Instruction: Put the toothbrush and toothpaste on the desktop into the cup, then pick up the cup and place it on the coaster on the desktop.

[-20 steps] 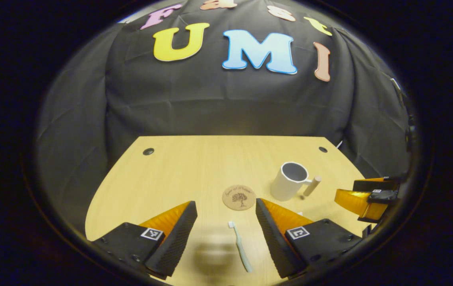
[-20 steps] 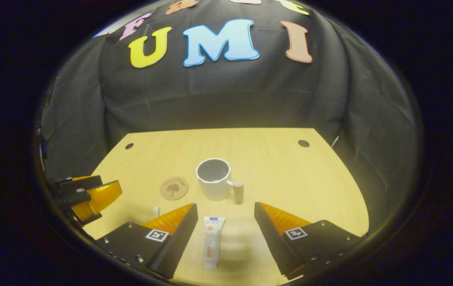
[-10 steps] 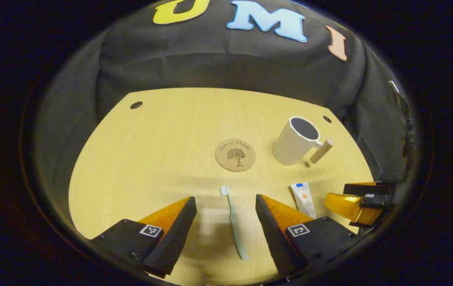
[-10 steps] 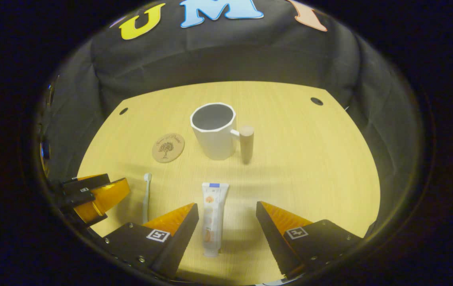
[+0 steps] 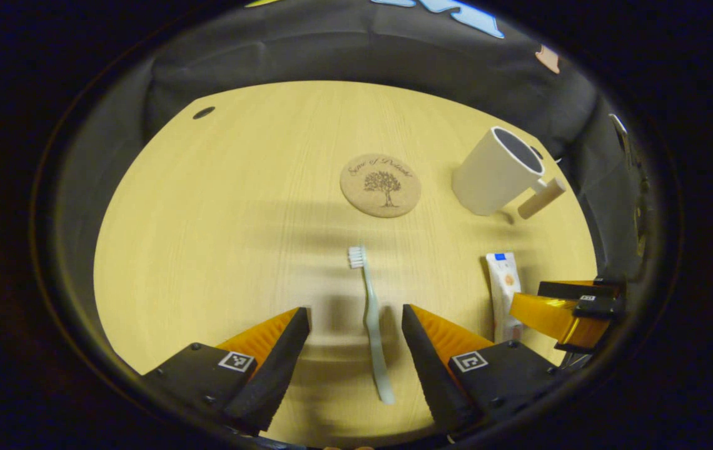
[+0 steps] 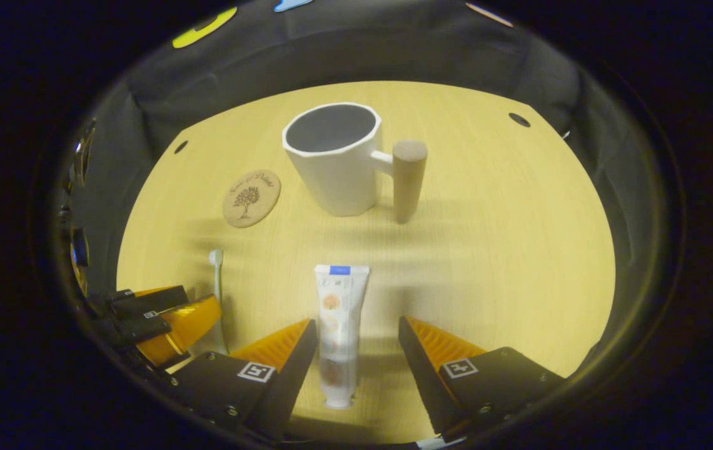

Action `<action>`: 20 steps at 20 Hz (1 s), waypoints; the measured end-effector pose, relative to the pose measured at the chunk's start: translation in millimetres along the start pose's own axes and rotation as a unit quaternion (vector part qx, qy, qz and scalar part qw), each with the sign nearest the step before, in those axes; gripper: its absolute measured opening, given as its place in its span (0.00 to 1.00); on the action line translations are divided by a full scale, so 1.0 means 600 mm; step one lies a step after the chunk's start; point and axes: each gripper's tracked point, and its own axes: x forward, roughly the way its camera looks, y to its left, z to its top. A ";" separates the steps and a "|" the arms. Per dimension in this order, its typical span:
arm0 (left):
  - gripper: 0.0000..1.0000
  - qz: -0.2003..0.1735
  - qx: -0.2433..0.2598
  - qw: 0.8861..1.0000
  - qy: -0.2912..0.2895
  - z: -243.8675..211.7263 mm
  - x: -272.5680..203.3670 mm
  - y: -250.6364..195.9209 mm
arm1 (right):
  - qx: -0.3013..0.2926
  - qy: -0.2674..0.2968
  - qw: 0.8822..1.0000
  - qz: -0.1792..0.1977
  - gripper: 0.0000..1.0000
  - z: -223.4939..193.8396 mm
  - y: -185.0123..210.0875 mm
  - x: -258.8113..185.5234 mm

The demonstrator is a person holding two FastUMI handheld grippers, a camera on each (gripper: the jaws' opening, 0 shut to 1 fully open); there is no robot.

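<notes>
On the desktop [image 6: 488,250], the cup [image 6: 334,162] stands empty.

A: Where's the pale toothbrush [image 5: 371,312]?
B: Flat, lower centre, bristles away. Toothpaste [image 6: 338,328] flat likewise.
A: Cup [image 6: 335,156]?
B: White, upright, empty, upper centre; round cork coaster [image 6: 251,197] to its left.

Plenty of bare desktop [image 5: 206,206] is sitting open on the left side, nothing blocking a pass there. The cup [image 6: 334,159] with its wooden handle [image 6: 408,178] is standing right behind the toothpaste [image 6: 338,331], while the coaster [image 5: 380,185] is lying flat beyond the toothbrush [image 5: 370,319].
</notes>
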 end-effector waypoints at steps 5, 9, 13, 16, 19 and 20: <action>0.96 0.024 0.016 0.999 0.026 -0.003 0.018 0.010 | 0.000 0.036 0.999 -0.004 0.82 -0.008 0.004 0.026; 0.88 0.048 0.035 0.997 0.046 -0.006 0.022 0.014 | -0.021 0.069 0.997 -0.016 0.70 -0.022 0.001 0.039; 0.75 0.052 0.039 0.996 0.053 -0.003 0.022 0.001 | -0.062 0.113 0.991 -0.039 0.70 -0.035 0.006 0.039; 0.70 0.048 0.050 0.996 0.063 -0.002 0.023 -0.004 | -0.051 0.137 0.988 -0.049 0.67 -0.028 0.011 0.041; 0.34 0.052 0.052 0.996 0.054 0.008 0.032 -0.012 | -0.014 0.145 0.988 -0.055 0.54 -0.020 -0.002 0.037; 0.29 0.053 0.052 0.996 0.047 0.013 0.023 -0.014 | 0.003 0.145 0.988 -0.056 0.38 -0.016 -0.010 0.034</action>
